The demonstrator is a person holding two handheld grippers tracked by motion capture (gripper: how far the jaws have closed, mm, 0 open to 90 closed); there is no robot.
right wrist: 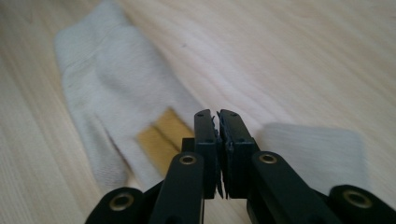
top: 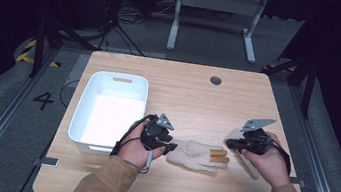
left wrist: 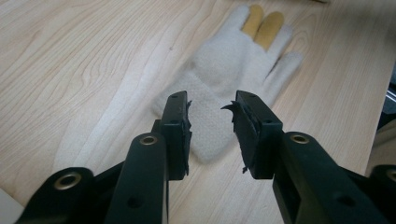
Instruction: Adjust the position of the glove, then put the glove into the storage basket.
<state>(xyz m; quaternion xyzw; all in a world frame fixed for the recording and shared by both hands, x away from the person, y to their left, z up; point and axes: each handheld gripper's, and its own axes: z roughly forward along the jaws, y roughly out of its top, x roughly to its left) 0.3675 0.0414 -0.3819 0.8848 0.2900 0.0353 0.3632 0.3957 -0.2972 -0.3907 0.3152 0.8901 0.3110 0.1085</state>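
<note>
Progress: early; glove [top: 198,155] flat on worktop [top: 194,94] near front edge, not in white bin [top: 111,110].
Left claw [left wrist: 211,122]: released, jaws apart astride glove cuff, no pinch.
Right claw [right wrist: 218,135]: clenched, nothing held, by glove fingertips.
Left to do (est.): grab glove, prob. move to bin at left edge.
Count: 1 glove w/ 2 yellow fingers, 1 bin, 2 claws.

Light wooden table [top: 193,97], white bin [top: 111,108], cream glove [top: 198,156]
</note>
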